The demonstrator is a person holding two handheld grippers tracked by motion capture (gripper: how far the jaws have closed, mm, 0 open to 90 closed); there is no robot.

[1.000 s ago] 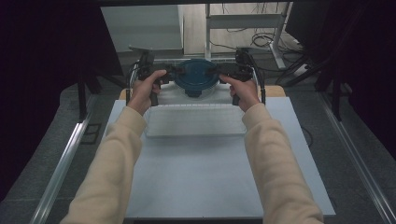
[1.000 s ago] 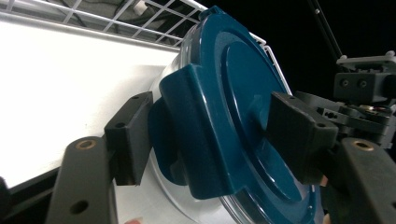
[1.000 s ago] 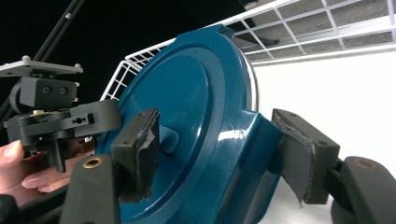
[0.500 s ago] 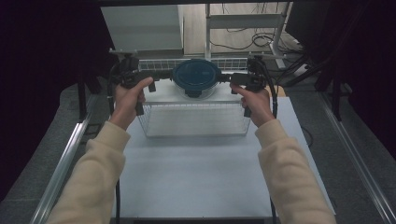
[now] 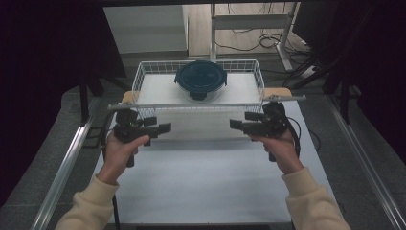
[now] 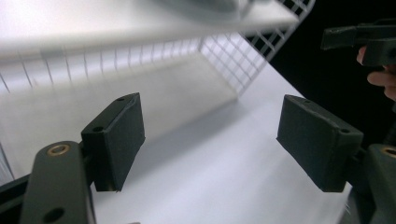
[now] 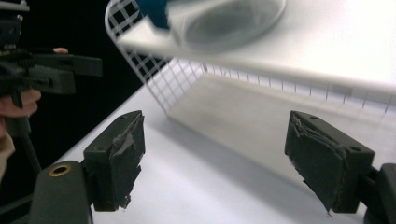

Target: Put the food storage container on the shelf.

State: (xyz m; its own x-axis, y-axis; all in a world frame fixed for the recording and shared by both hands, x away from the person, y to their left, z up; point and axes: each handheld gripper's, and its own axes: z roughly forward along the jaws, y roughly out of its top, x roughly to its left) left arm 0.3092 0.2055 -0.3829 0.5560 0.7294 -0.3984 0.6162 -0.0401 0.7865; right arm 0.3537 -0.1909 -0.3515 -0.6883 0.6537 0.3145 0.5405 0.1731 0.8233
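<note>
Basket of white wire is seen from the high view at the far edge of the bench, with its long side running along that edge. A round bowl with a dark blue lid sits inside it, near the middle of its far side. The left gripper is held just in front of the basket's near left corner, and the right gripper just in front of its near right corner. Both point inward, toward each other. Each one is about as near to the basket as the other, so neither hand is closer. The bowl lies beyond both, over the near rim.

From the left gripper view, the jaws are seen wide apart with nothing between them. The basket's wire wall is seen ahead and above, and the other gripper far off at the upper right.

From the right gripper view, the jaws are also wide apart and empty. The basket's corner lies ahead, and the bowl is seen blurred above it. The other gripper is seen at the left.
</note>
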